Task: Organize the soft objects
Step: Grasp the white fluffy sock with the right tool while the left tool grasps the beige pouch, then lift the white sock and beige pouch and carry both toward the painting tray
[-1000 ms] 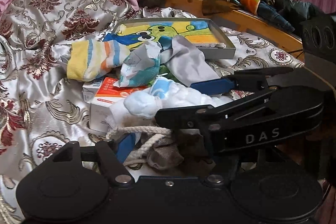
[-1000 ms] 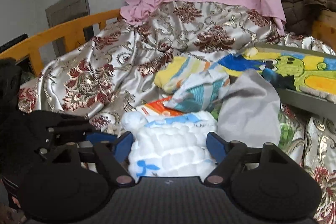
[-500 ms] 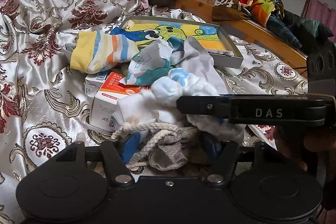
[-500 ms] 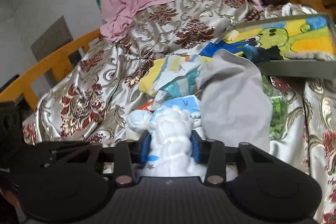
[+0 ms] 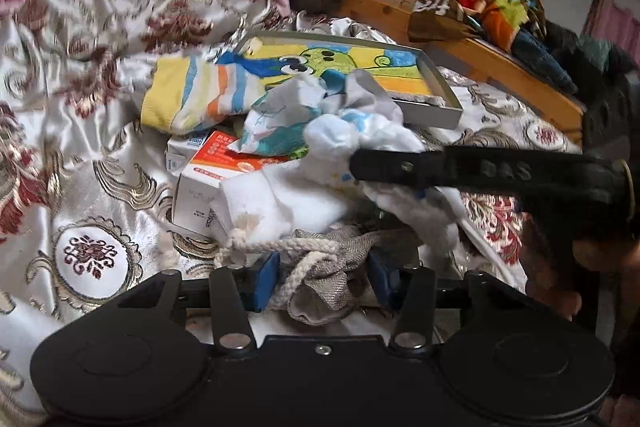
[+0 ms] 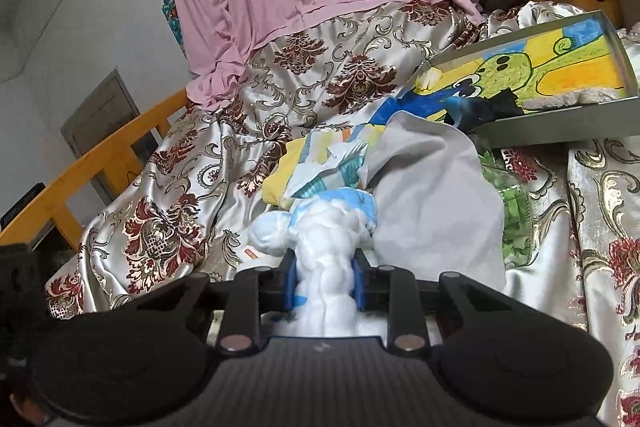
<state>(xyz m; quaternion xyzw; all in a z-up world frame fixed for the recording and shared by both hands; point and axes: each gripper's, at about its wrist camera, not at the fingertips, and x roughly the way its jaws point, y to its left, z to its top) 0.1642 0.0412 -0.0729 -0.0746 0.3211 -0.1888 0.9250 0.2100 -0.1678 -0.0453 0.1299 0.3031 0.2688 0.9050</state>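
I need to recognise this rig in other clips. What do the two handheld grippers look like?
Both are matte black with rounded disc housings, silver screws and blue pads on the fingers. The right gripper has a ribbed carbon-pattern base; side-on from the left gripper, its body carries faint lettering.

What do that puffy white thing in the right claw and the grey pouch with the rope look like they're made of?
Puffy white bundle: looks like soft fleece or padded cotton, matte; it bulges and creases between the closing pads of the right claw. Grey pouch: coarse woven cloth, perhaps linen or burlap, with a visible weave. Its rope looks like twisted cotton cord.
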